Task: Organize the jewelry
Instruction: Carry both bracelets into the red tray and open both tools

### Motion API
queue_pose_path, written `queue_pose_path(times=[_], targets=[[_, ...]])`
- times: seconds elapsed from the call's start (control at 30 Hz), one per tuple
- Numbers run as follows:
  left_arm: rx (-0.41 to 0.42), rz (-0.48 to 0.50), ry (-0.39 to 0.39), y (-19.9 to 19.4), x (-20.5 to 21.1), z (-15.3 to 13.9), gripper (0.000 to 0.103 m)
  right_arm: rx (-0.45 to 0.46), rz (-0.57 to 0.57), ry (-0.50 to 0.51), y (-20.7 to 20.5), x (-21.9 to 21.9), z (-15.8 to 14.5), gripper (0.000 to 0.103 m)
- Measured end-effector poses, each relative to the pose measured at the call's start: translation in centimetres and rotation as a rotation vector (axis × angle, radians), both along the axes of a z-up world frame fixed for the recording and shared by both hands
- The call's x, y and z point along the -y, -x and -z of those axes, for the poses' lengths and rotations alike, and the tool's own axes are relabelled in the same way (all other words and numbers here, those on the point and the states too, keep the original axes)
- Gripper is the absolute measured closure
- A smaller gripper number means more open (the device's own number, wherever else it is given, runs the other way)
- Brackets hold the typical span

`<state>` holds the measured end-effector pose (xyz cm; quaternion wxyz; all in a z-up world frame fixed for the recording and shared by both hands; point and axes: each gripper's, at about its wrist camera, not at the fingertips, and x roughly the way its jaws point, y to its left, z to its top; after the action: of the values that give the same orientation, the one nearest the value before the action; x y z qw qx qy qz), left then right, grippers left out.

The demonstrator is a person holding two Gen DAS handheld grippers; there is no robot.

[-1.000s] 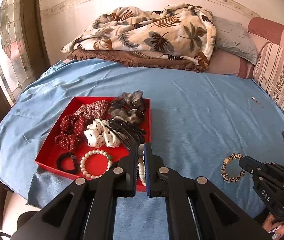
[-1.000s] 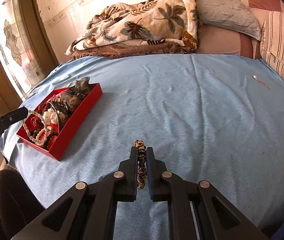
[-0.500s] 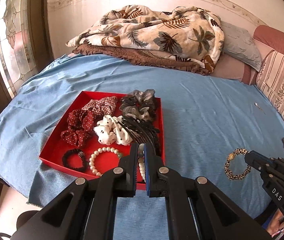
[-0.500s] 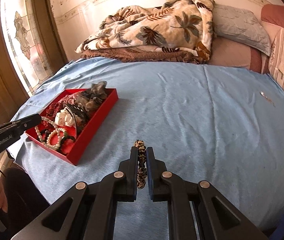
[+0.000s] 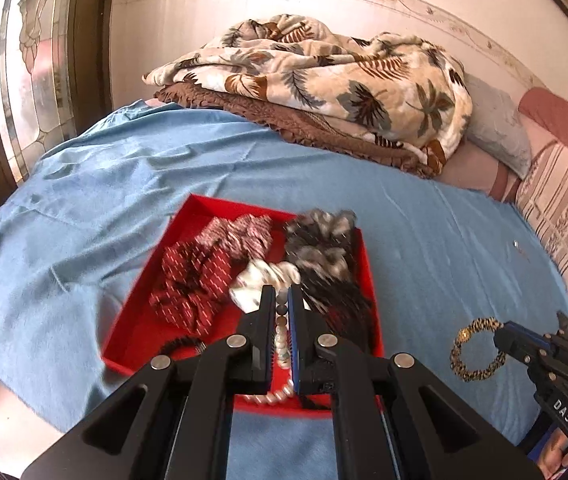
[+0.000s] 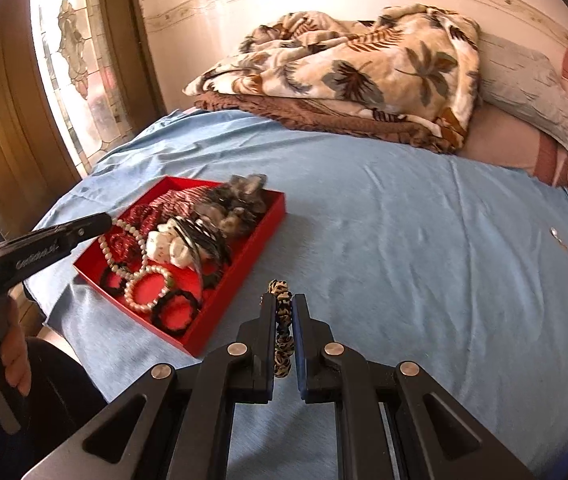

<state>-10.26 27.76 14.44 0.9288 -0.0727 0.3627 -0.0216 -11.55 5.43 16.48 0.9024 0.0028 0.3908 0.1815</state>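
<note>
A red tray [image 5: 367, 258] [image 6: 240, 270] sits on the blue bedsheet with scrunchies, black hair ties, a black comb clip and a pearl bracelet [image 6: 149, 285] in it. My left gripper [image 5: 281, 298] [image 6: 106, 221] is shut on a pearl necklace [image 5: 282, 344] [image 6: 122, 246], which hangs over the tray. My right gripper [image 6: 284, 302] [image 5: 502, 336] is shut on a leopard-print bracelet [image 6: 283, 328] [image 5: 476, 350], held above the sheet just right of the tray.
A folded leaf-print blanket [image 5: 324, 84] on a brown one lies at the back, with pillows [image 6: 524, 84] at the right. A small metal item [image 6: 556, 234] lies on the sheet at the far right. A stained-glass window [image 6: 68, 80] is at the left.
My left gripper has moved forward over the tray with the pearl necklace. My right gripper has carried the leopard bracelet leftward, closer to the tray.
</note>
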Motion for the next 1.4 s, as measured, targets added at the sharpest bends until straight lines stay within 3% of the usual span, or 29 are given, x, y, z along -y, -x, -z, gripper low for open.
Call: queue_pose_path(times=[0.17, 0.37, 0.53, 0.67, 0.9, 1.07, 1.27, 1.4], targets=[[-0.036, -0.009, 0.080, -2.9, -3.5, 1.0, 0.097, -0.002, -0.036, -0.012, -1.5, -2.5, -0.8, 0.094], [-0.066, -0.024, 0.240, -4.3, -7.2, 3.2, 0.097, -0.037, -0.092, -0.047, -3.2, -6.1, -0.7, 0.094], [-0.079, 0.028, 0.360, -4.8, -8.8, 4.9, 0.097, -0.075, -0.145, -0.075, -4.3, -9.3, -0.2, 0.094], [-0.065, 0.078, 0.406, -5.1, -8.8, 5.0, 0.097, -0.098, -0.190, -0.090, -4.7, -11.6, 0.7, 0.094], [-0.140, 0.026, 0.299, -6.4, -7.8, 6.6, 0.097, -0.135, -0.214, -0.058, -5.6, -14.2, 3.1, 0.094], [-0.173, -0.005, 0.296, -6.6, -8.4, 7.5, 0.097, -0.157, -0.189, -0.020, -6.5, -14.2, 4.7, 0.094], [-0.175, -0.032, 0.266, -6.2, -8.5, 7.7, 0.097, -0.166, -0.153, 0.029, -7.0, -13.5, 5.9, 0.094], [-0.160, -0.050, 0.204, -5.8, -7.9, 7.5, 0.097, -0.155, -0.144, 0.056, -6.8, -13.2, 6.1, 0.094]])
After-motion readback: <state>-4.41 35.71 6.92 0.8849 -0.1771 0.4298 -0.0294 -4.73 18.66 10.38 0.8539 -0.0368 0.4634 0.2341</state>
